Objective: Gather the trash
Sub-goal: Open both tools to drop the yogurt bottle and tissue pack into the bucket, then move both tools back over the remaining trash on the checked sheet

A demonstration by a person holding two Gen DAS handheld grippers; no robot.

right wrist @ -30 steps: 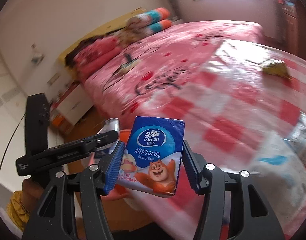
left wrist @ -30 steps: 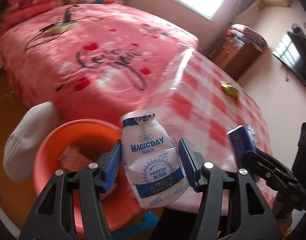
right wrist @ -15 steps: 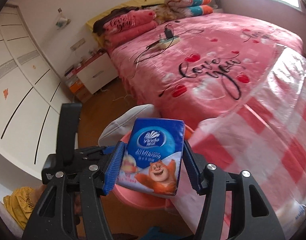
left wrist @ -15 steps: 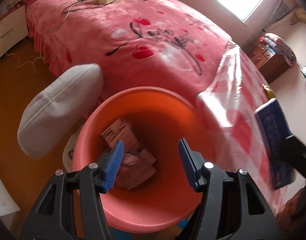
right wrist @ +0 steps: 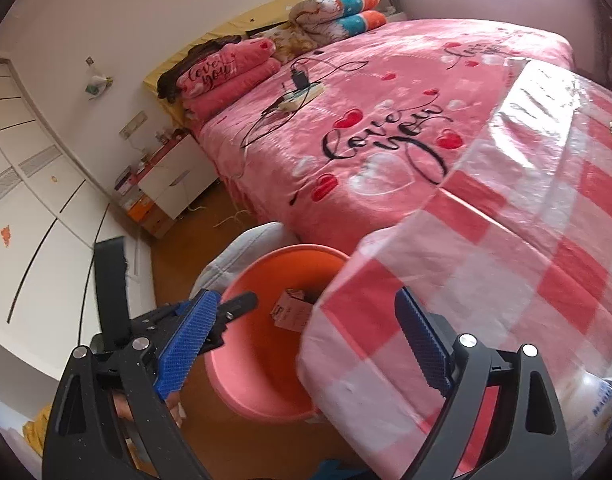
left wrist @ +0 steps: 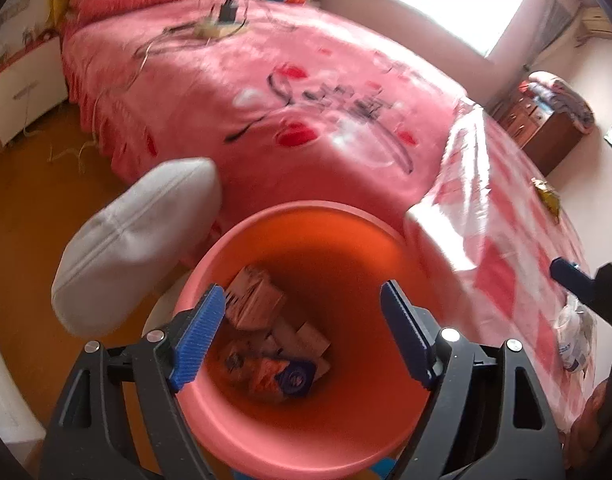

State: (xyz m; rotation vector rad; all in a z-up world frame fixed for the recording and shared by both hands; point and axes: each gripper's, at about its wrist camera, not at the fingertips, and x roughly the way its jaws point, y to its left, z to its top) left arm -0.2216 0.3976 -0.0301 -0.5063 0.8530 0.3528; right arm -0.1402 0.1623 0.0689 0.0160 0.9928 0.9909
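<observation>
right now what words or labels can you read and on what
"Love you": bedspread, black script.
"Love you": folded pink blanket at the bed's head.
Cartons and wrappers in the orange bin: print too blurred to read.
White packet on the checked cloth: blue print too blurred to read.

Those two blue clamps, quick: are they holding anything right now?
Left gripper: jaws opening, nothing between them, over the orange bin.
Right gripper: jaws opening, nothing between them.
</observation>
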